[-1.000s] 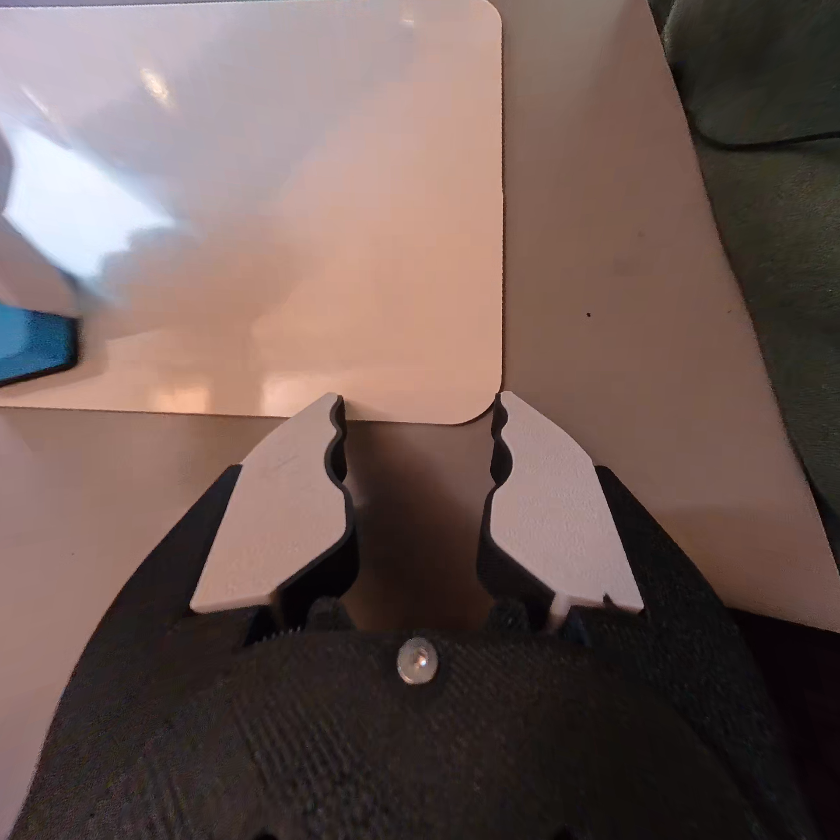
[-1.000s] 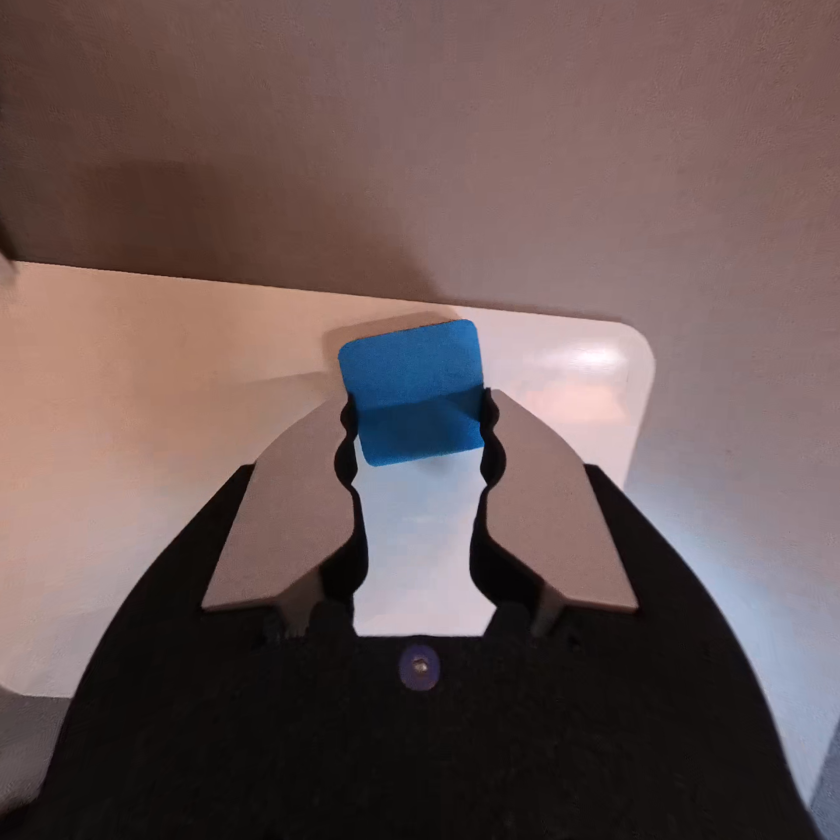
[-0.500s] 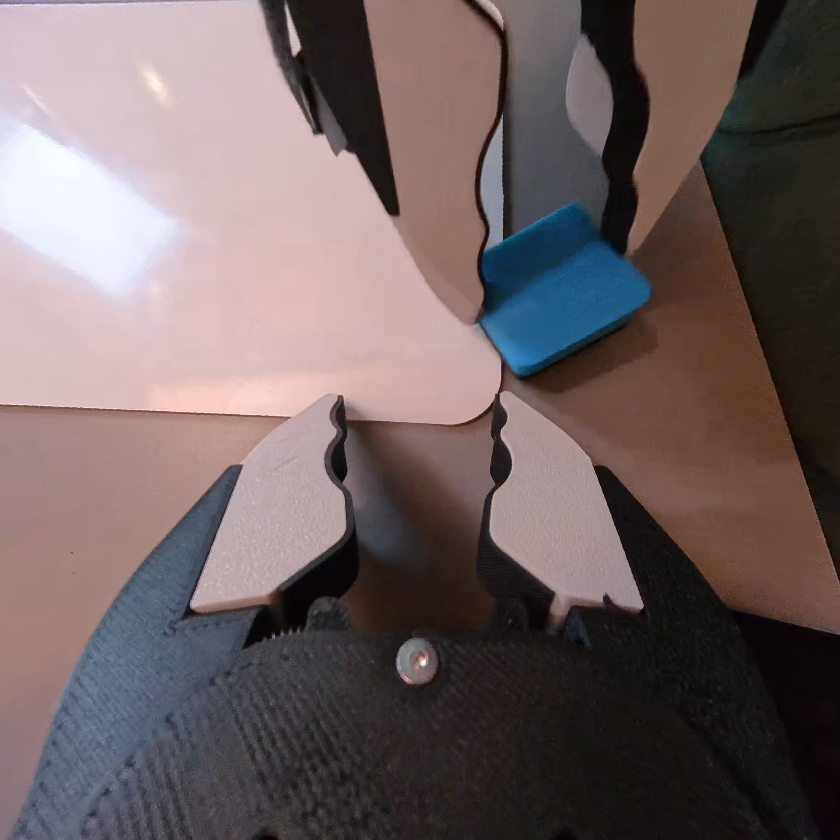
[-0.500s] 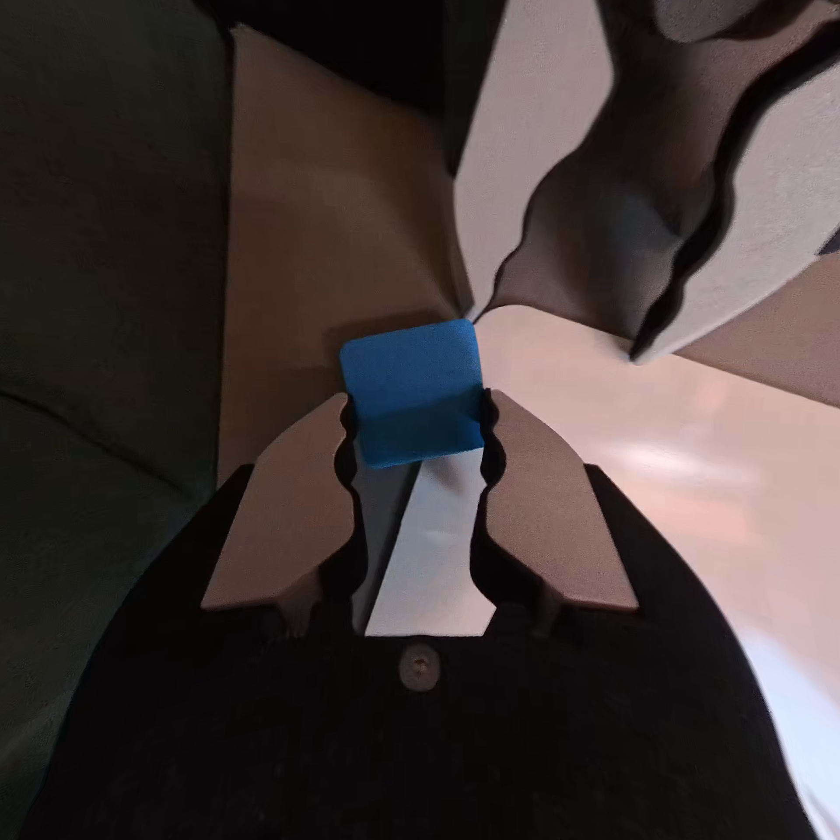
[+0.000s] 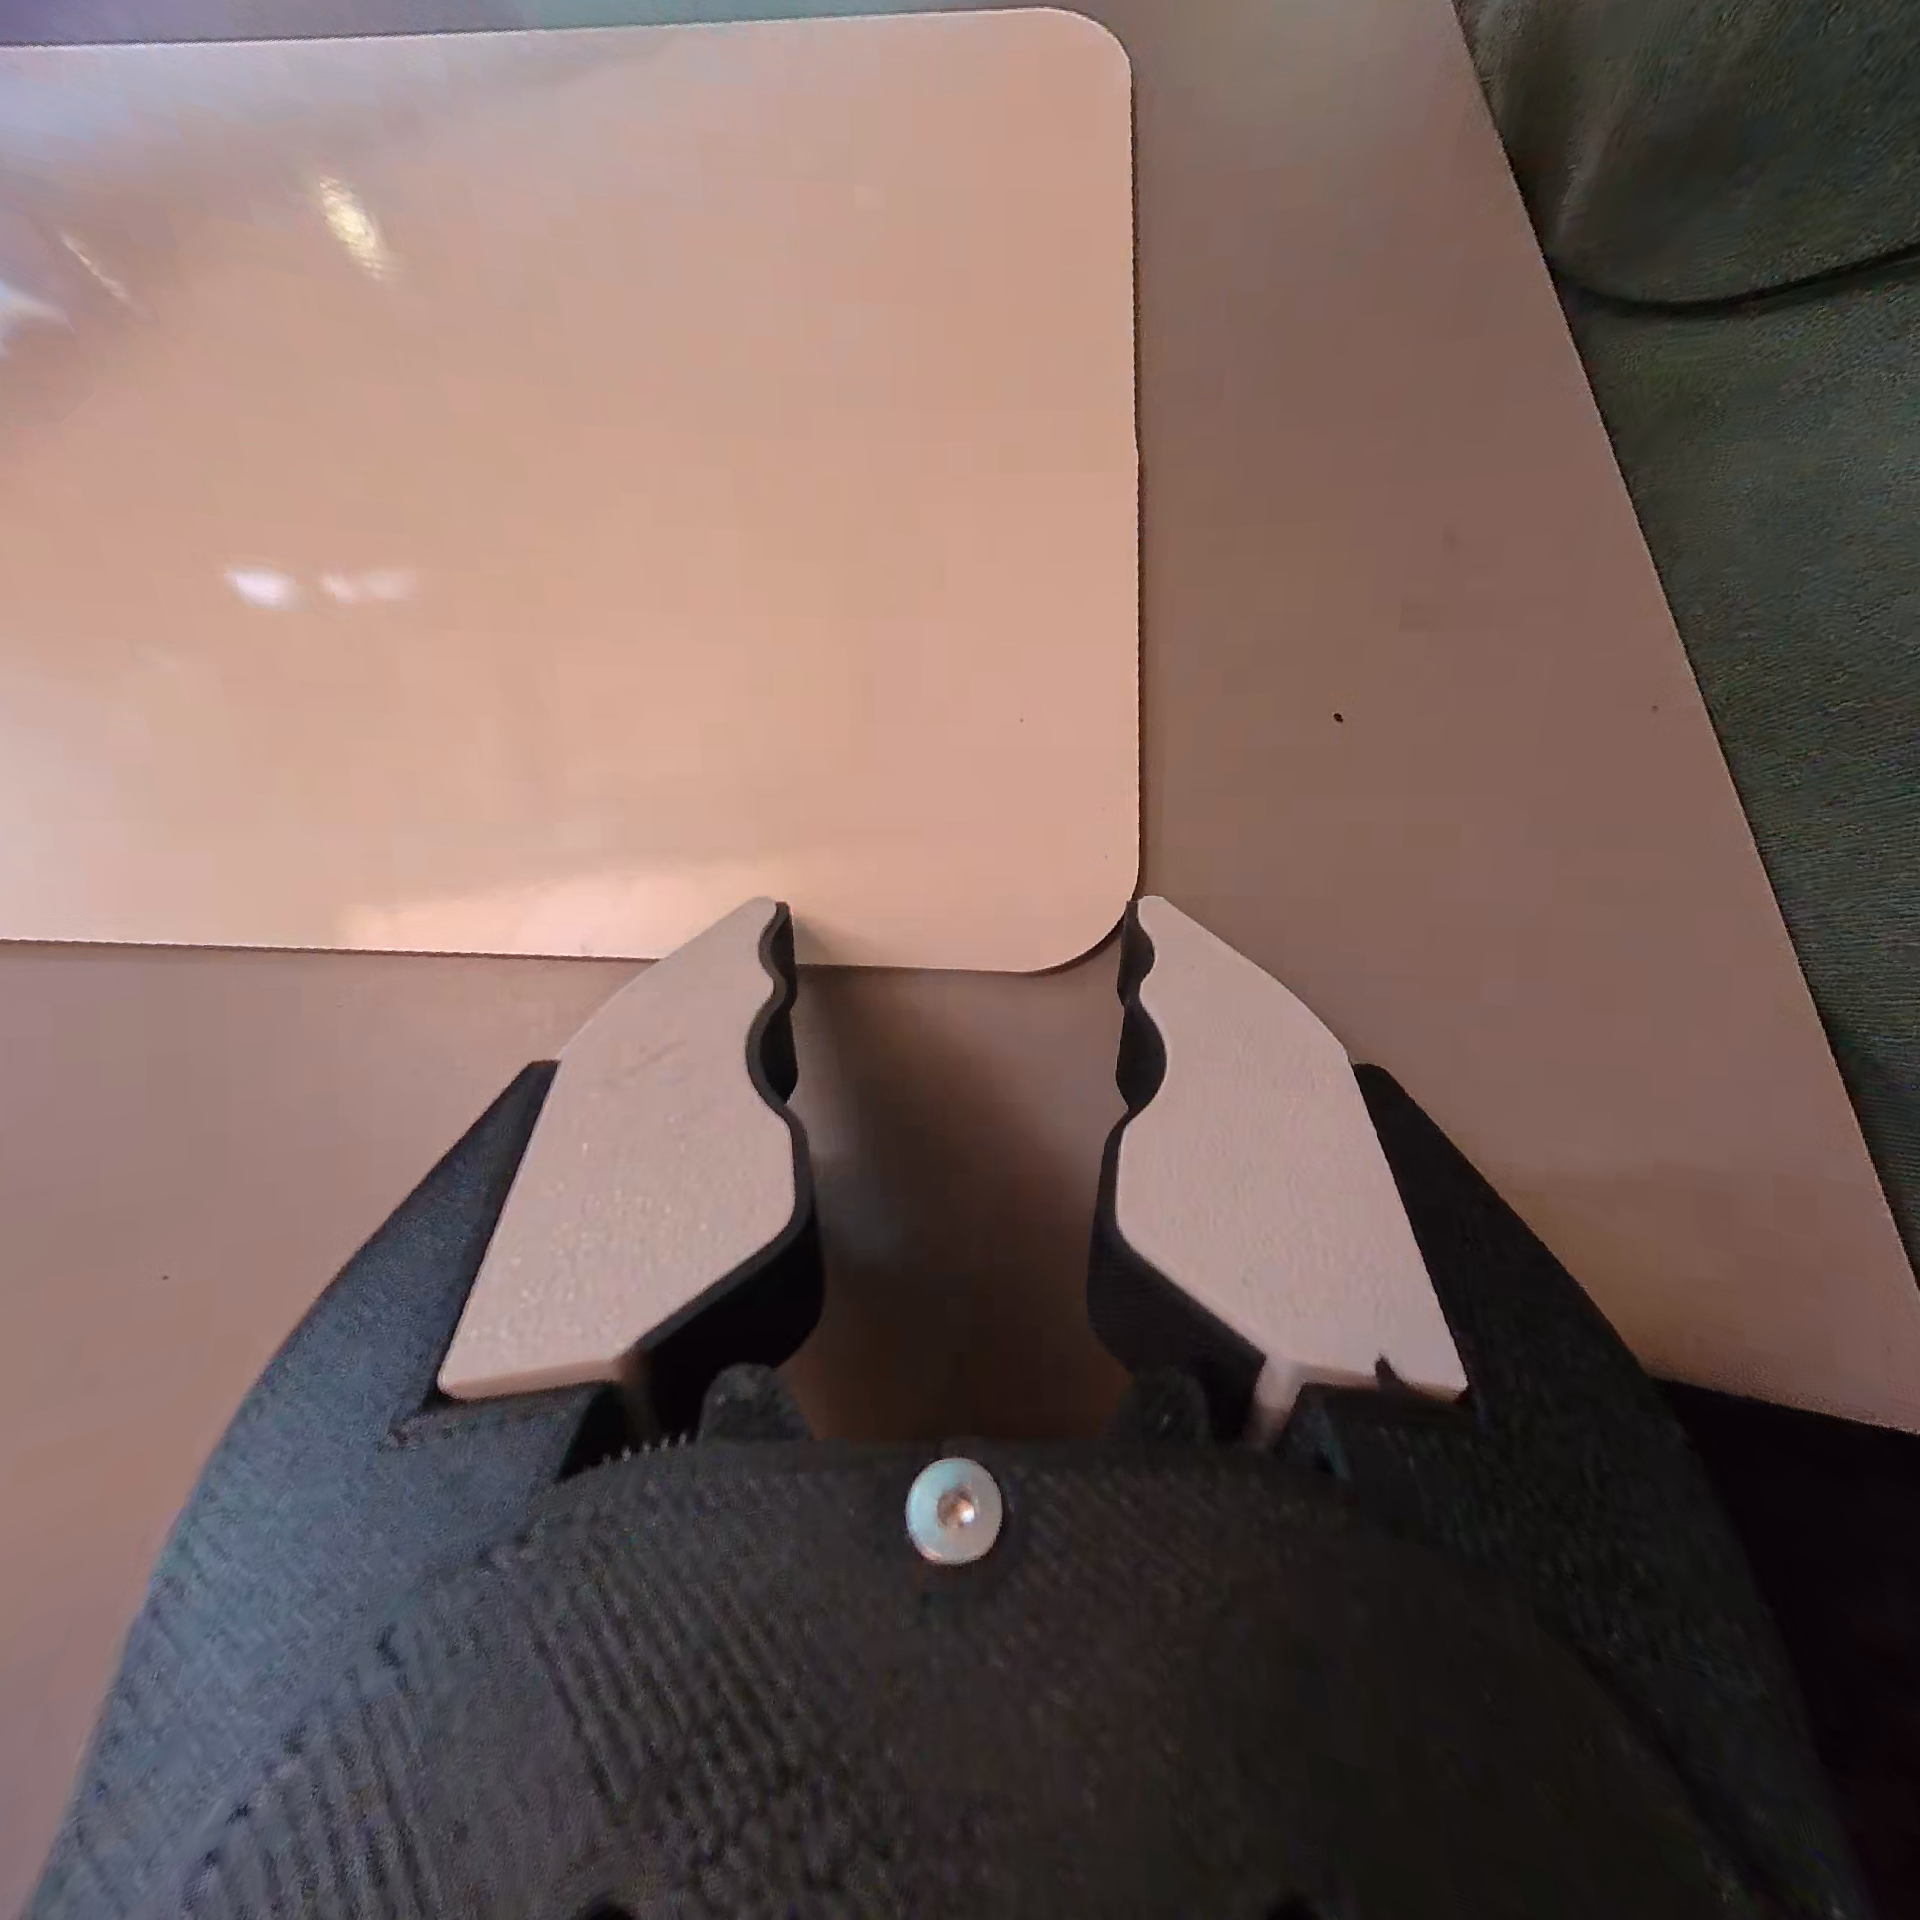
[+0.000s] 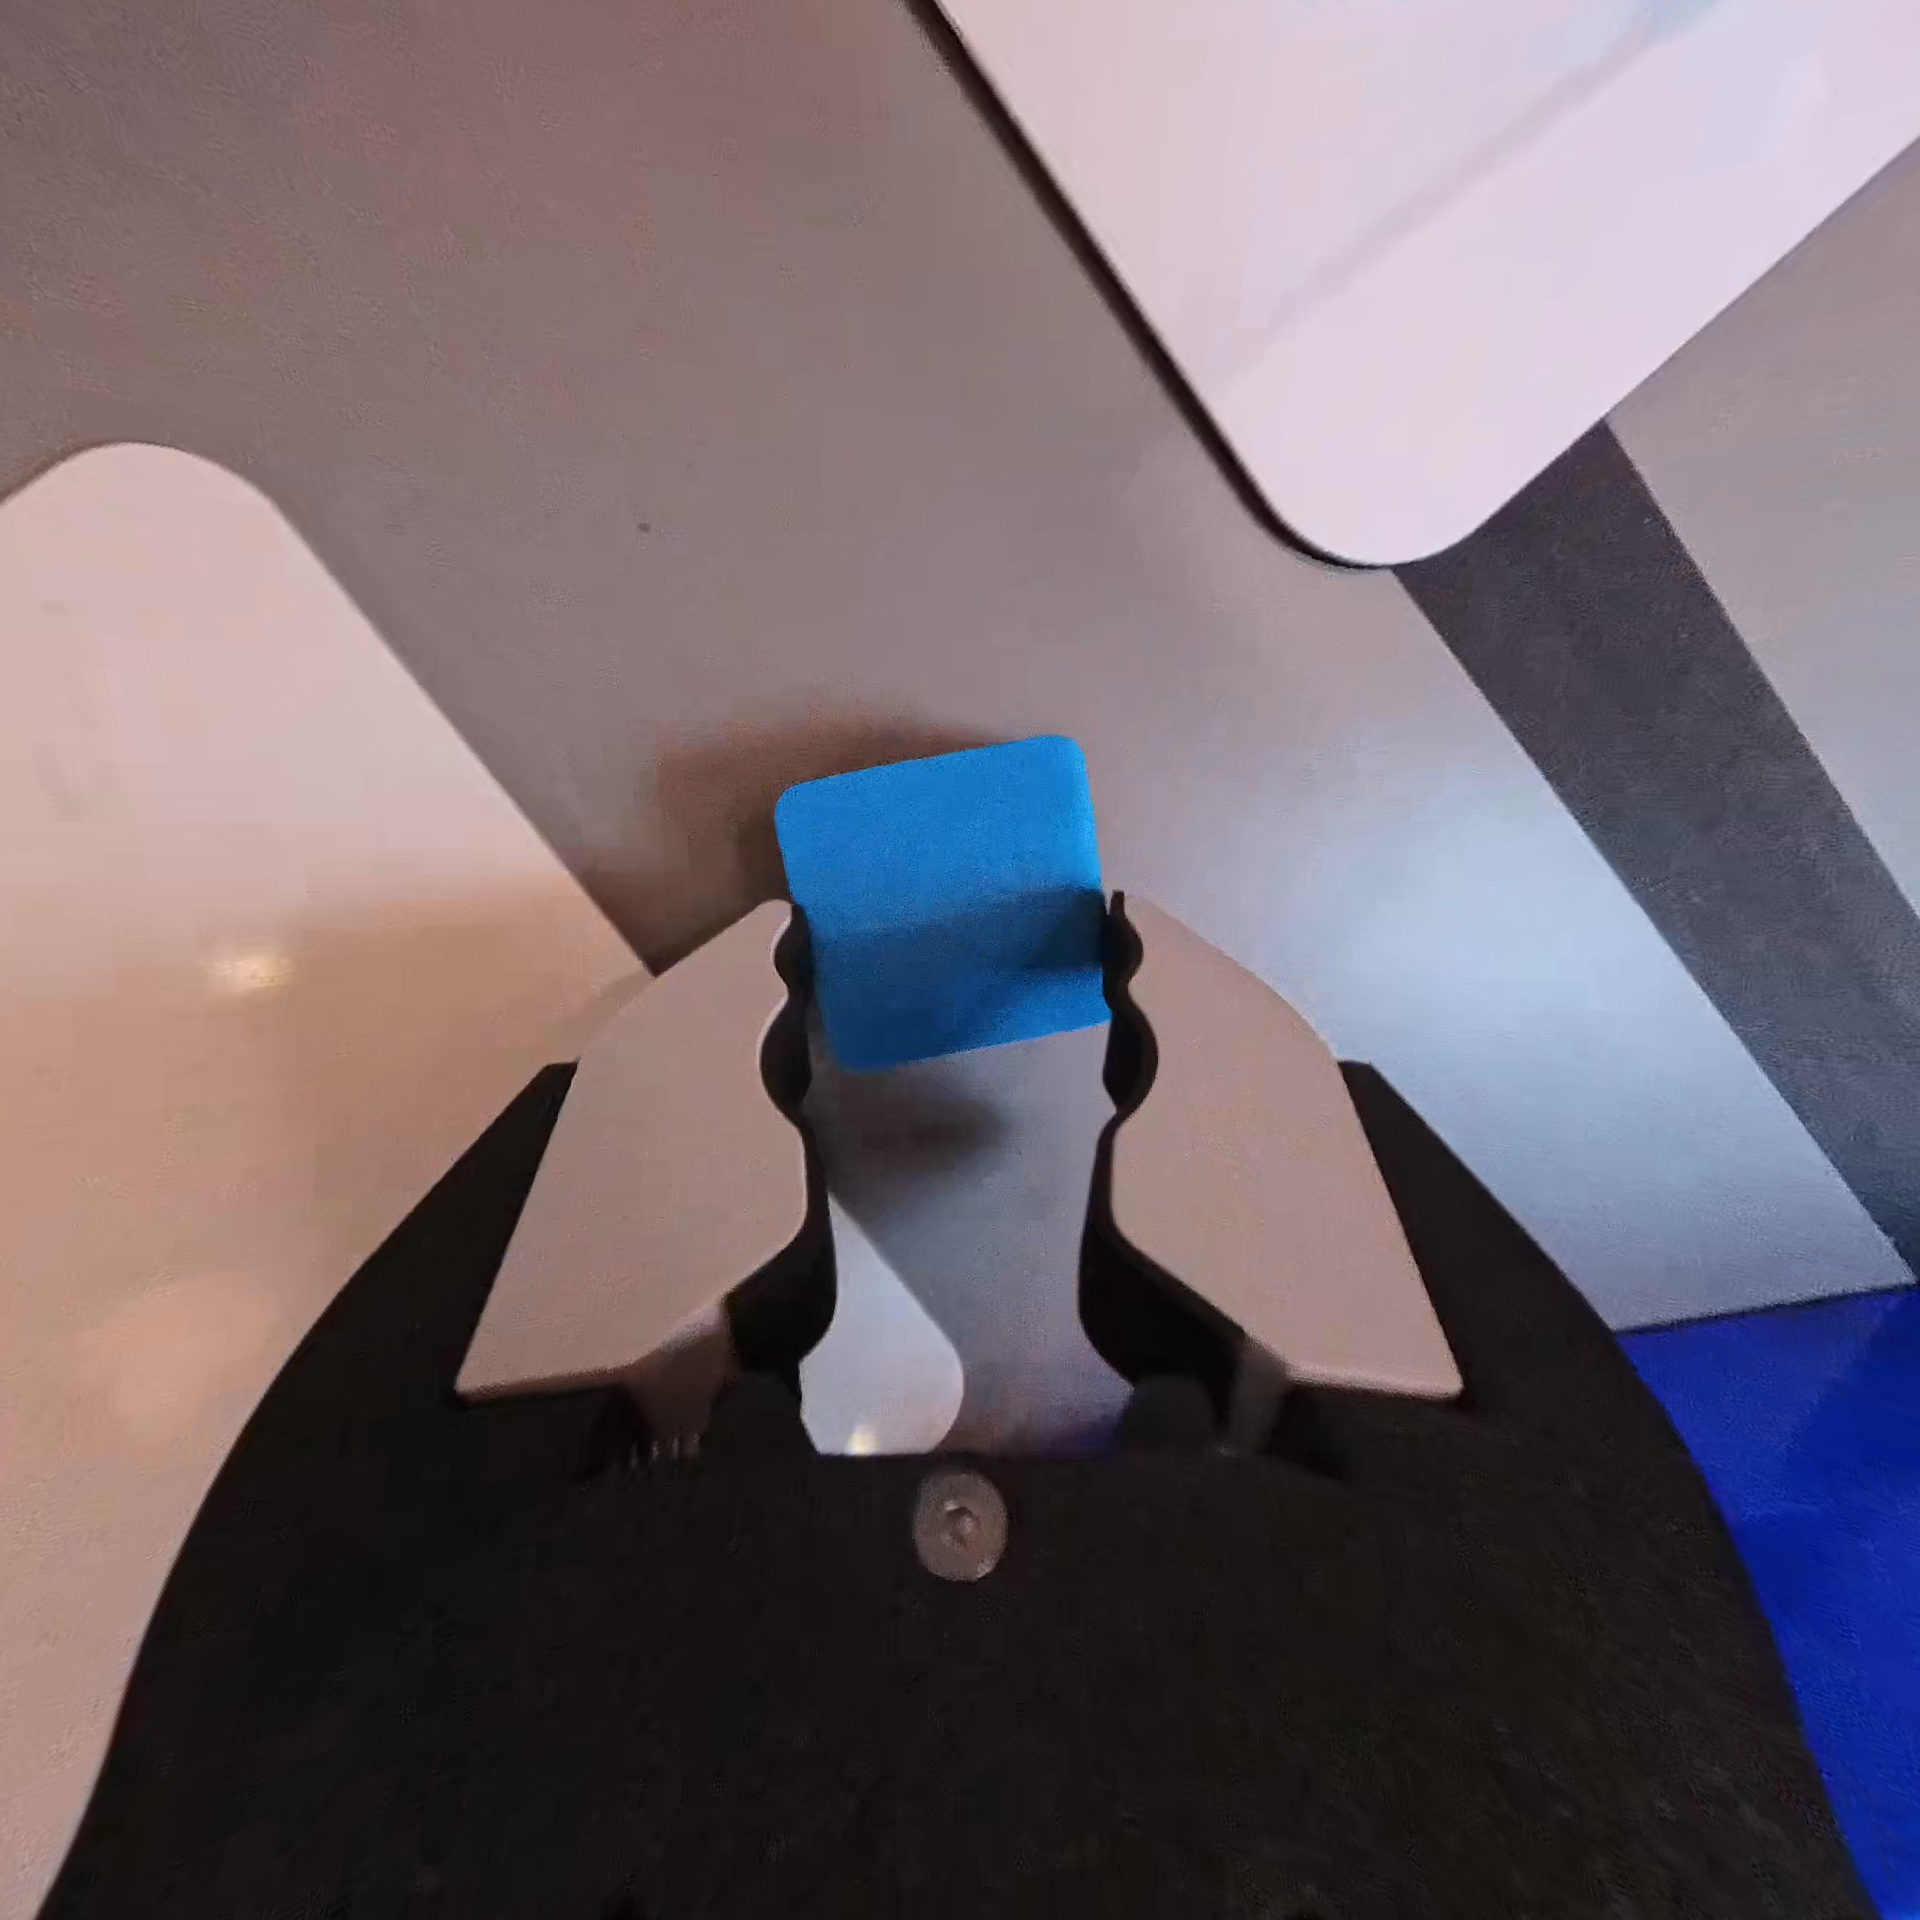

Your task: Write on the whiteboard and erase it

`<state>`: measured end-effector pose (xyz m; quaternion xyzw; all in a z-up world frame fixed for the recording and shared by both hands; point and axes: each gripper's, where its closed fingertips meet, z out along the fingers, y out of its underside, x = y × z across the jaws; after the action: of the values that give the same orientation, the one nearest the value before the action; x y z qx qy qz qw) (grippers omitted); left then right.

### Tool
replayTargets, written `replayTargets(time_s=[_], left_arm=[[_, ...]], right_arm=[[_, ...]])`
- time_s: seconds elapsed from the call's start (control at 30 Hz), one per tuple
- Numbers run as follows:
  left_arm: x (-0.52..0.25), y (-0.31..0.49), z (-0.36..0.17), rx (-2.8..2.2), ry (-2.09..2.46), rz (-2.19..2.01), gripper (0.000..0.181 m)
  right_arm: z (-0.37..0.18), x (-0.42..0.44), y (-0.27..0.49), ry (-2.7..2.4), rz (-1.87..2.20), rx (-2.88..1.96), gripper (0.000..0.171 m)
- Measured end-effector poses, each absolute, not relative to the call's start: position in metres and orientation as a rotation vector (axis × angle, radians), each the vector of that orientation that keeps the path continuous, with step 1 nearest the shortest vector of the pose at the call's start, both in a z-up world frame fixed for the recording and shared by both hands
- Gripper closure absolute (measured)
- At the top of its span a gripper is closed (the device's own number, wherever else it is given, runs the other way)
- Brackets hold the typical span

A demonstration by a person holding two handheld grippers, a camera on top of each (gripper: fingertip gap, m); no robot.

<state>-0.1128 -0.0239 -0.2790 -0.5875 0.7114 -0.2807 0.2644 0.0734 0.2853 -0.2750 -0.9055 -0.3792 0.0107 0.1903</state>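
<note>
The whiteboard (image 5: 582, 499) is glossy and blank and lies flat on the tan table (image 5: 1403, 727). My left gripper (image 5: 956, 935) is open and empty, with its fingertips at the board's near right corner. In the right wrist view, my right gripper (image 6: 948, 925) is shut on a blue eraser (image 6: 935, 831). It holds the eraser over the bare table, just beside the whiteboard's edge (image 6: 208, 883). I cannot tell if the eraser touches the table. No marker is in view.
A green cushioned seat (image 5: 1787, 416) runs along the table's right edge. In the right wrist view a second white sheet with a rounded corner (image 6: 1455, 260) lies at the top right, with a dark grey strip (image 6: 1714, 831) and a blue surface (image 6: 1829, 1507) to the right.
My right gripper with the eraser has moved off the board's corner and out of the left wrist view, and has turned over the table. My left gripper has stayed still and open.
</note>
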Motion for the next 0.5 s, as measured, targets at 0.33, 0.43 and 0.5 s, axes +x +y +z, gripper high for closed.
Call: replayTargets(time_s=[0.33, 0.43, 0.5], left_arm=[[-0.114, -0.028, -0.279, -1.566, 1.952, -0.766, 0.117], [-0.109, -0.036, -0.277, -1.548, 1.958, -0.819, 0.11], [-0.104, -0.034, -0.279, -1.545, 1.954, -0.764, 0.109]], right_arm=[[-0.254, 0.08, 0.228, -1.307, 0.231, -2.441, 0.097], [-0.269, 0.084, 0.208, -1.357, 0.305, -2.481, 0.091], [-0.276, 0.087, 0.203, -1.377, 0.281, -2.498, 0.09]])
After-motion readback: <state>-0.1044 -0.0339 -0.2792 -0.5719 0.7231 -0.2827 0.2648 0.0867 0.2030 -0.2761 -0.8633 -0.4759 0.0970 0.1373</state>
